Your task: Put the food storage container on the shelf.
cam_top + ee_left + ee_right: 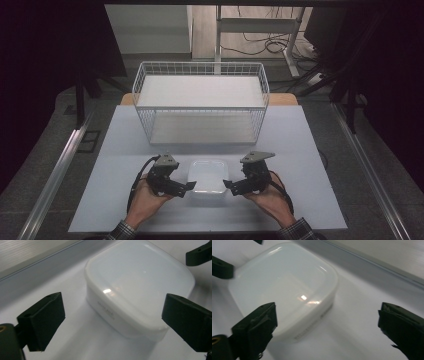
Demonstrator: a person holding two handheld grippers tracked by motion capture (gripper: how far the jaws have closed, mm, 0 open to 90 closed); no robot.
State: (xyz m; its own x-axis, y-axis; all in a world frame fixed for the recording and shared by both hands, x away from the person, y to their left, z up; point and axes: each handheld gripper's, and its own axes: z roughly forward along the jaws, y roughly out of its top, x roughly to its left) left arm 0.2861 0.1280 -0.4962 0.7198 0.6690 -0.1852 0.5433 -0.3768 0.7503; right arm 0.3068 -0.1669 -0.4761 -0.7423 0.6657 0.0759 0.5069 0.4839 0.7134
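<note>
High view: person's hands at the near edge of the pale grey counter [300, 150], each holding a black two-jaw tool. Left tool [188, 186] and right tool [227, 184] flank the white rounded-square lidded plastic container [208, 176], tips just beside its left and right sides. Both tools' jaws stand wide open, gripping nothing; pads clear of the container. Container sits flat on the counter. Farther back: white wire basket [200, 100], well apart.

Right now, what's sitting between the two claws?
In the high view, the white lidded box sits between the left claw and right claw, both open.
</note>
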